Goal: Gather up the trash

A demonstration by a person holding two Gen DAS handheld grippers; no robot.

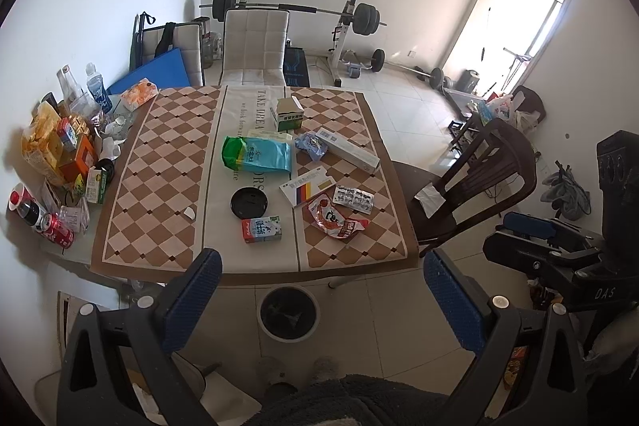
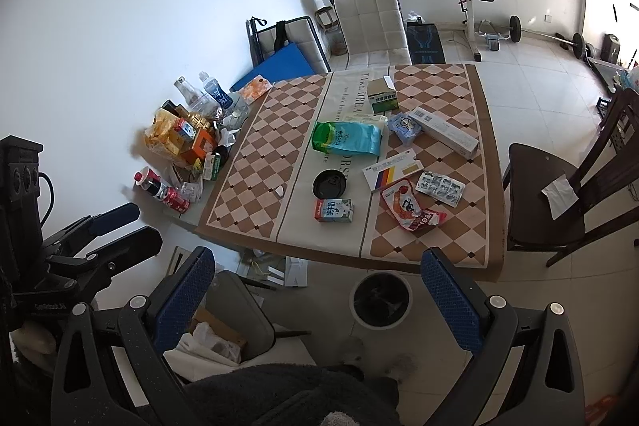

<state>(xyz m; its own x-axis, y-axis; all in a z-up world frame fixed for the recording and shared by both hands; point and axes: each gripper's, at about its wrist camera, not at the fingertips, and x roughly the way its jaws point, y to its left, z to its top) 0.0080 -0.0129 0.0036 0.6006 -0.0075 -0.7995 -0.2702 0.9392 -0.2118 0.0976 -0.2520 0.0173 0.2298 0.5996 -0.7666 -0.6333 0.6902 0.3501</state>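
Trash lies scattered on the worktop [image 1: 167, 162], both the left gripper [image 1: 319, 290] and the right gripper [image 2: 315, 290] released and empty, so start with the near milk carton [image 1: 261, 229], dropping it into the bin [image 1: 288, 313] below the edge.

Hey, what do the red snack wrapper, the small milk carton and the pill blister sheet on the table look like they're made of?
Red snack wrapper: probably thin glossy plastic film, since it lies crumpled and torn open with shiny highlights. Small milk carton: looks like printed coated paperboard, with crisp folded edges and a boxy shape. Pill blister sheet: seemingly silvery foil with plastic, showing rows of raised pockets.
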